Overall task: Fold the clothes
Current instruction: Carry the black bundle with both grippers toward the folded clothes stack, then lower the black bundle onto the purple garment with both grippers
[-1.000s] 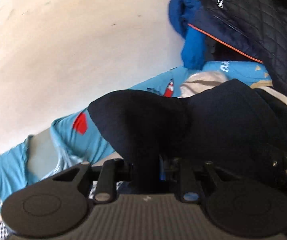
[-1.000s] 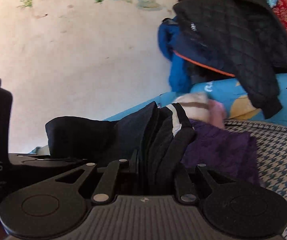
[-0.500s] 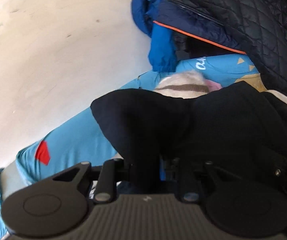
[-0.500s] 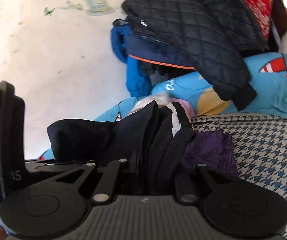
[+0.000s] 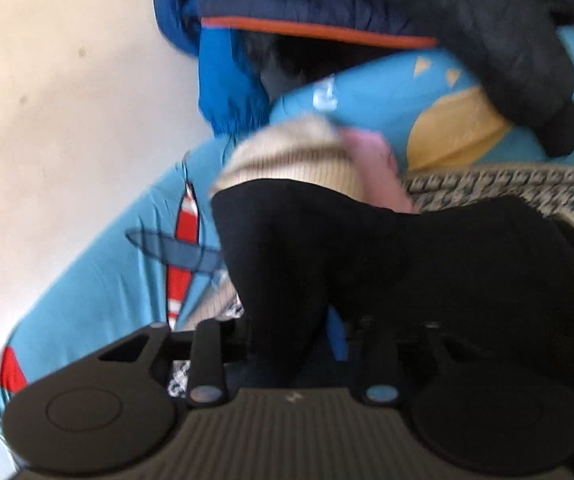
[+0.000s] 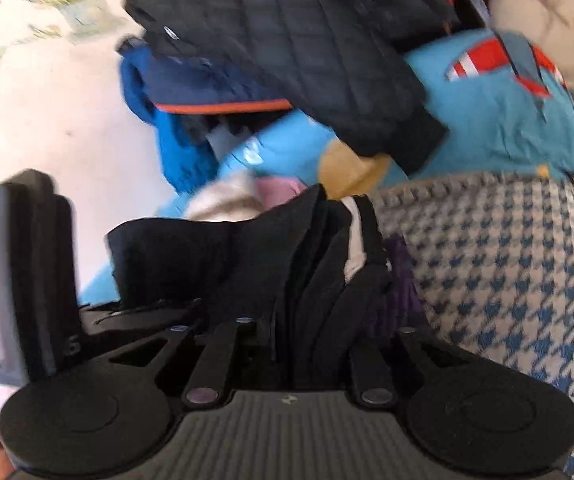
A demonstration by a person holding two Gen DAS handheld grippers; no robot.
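The left claw (image 5: 293,344) is opening, with a fold of the black garment (image 5: 407,264) hanging down between its fingers; the cloth is draping over the fingertips, so whether the pads are pressing on it cannot be told. The right claw (image 6: 311,336) is also opening slightly, and here the bunched layers of the same black garment (image 6: 307,280), which is showing a white stripe, are packed tightly between its fingers, so the claw is gripping it. The garment is stretching between the two claws, raised above a bed covered in a blue sheet printed with red and white aeroplanes (image 5: 135,280).

Just behind the garment a cream ribbed knit (image 5: 291,156) is lying beside a pink piece (image 5: 371,164). A houndstooth blanket (image 6: 507,264) is covering the bed to the right, with a purple cloth (image 6: 399,292) touching the garment's right edge. Farther back, a black quilted jacket (image 6: 307,40) is resting on top of a blue jacket with an orange trim (image 6: 191,92), against a pale wall (image 5: 47,100).
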